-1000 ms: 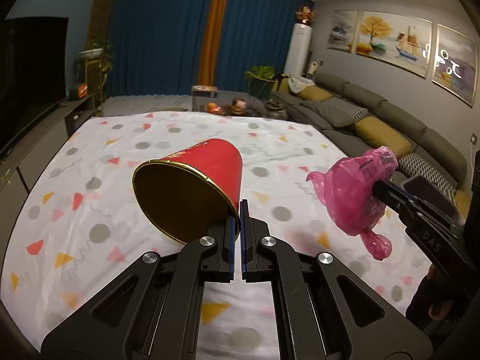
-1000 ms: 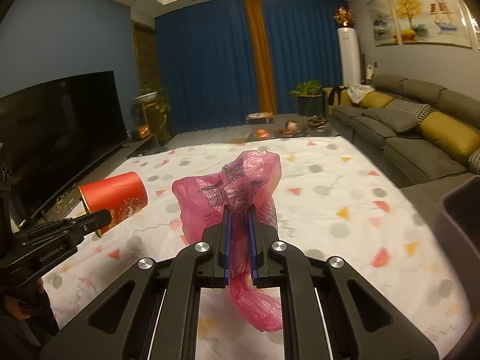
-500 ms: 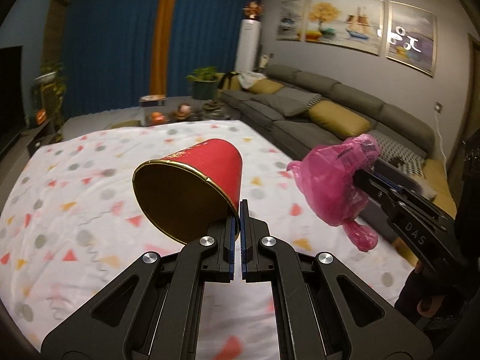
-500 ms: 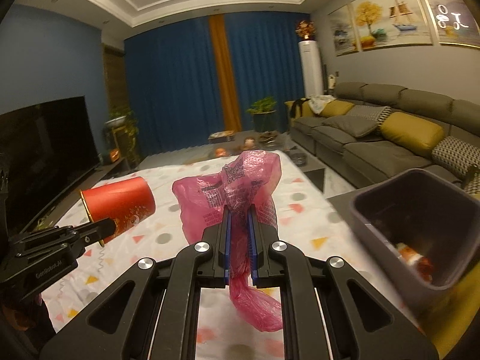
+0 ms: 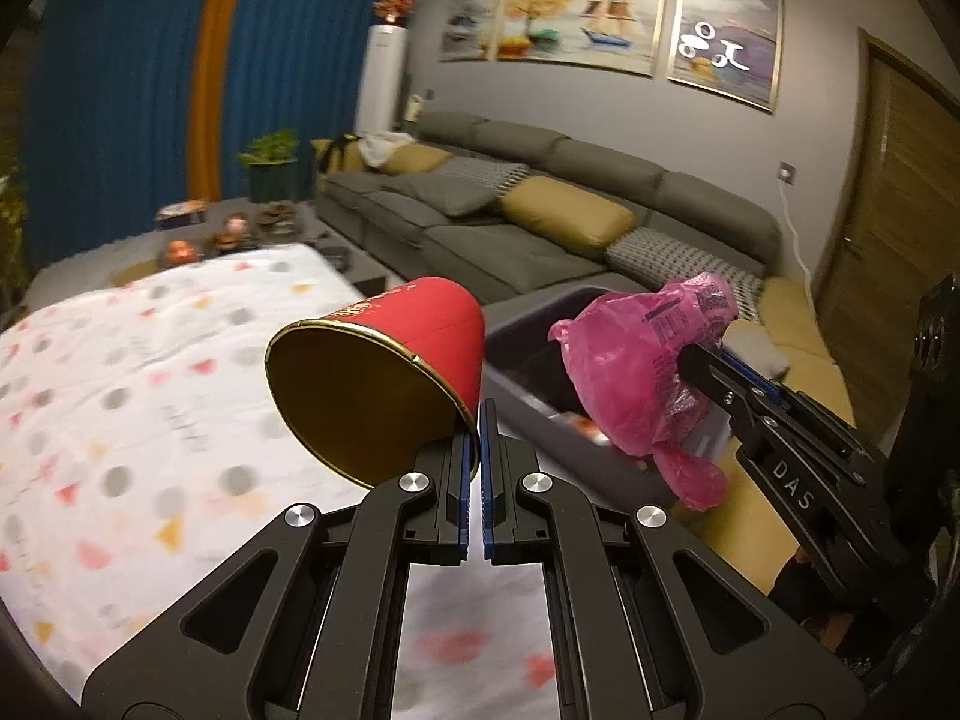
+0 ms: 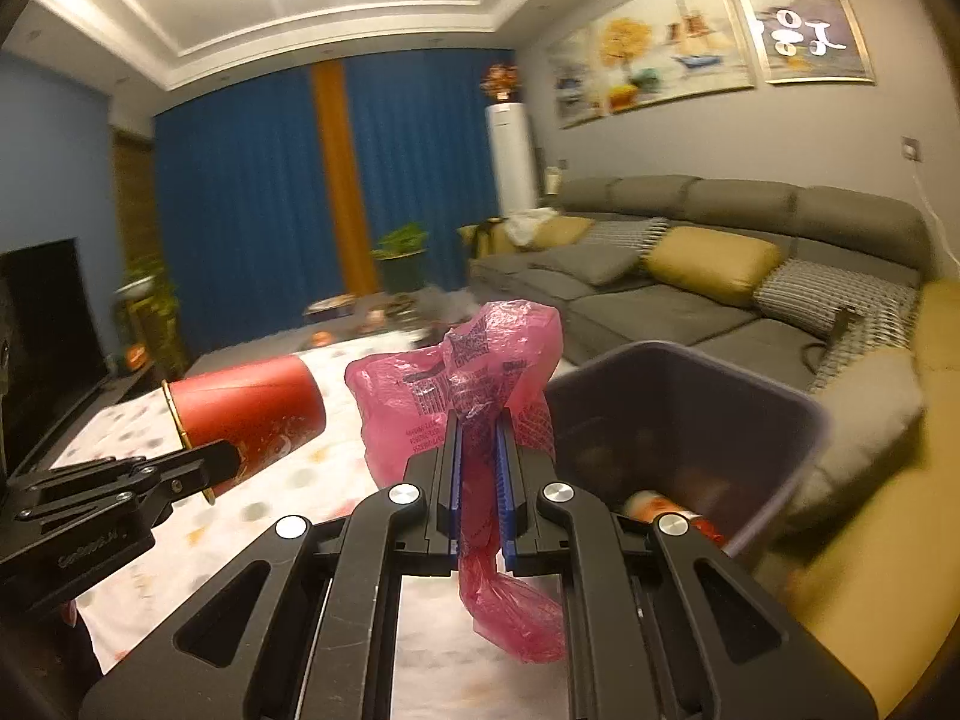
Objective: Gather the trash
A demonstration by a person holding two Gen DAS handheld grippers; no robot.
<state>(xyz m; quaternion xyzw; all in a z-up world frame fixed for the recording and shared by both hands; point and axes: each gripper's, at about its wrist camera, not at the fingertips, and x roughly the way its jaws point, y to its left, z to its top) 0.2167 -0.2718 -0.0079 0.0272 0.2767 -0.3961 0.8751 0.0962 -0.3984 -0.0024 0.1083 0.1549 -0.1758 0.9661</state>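
Note:
My left gripper (image 5: 478,420) is shut on the rim of a red paper cup (image 5: 384,372) with a gold inside, held on its side in the air. It also shows in the right wrist view (image 6: 252,414). My right gripper (image 6: 478,426) is shut on a crumpled pink plastic bag (image 6: 456,384), which also shows in the left wrist view (image 5: 636,372). A dark grey bin (image 6: 720,384) holding some trash stands just right of and beyond the bag; in the left wrist view its rim (image 5: 522,324) lies between cup and bag.
A table with a white cloth with coloured dots and triangles (image 5: 120,372) lies to the left. A grey sofa with yellow cushions (image 5: 564,216) runs behind the bin. A low table with small items (image 5: 228,228) stands beyond.
Both grippers have swung right with cup and bag still held. The bin has come closer and now fills the right of the right wrist view.

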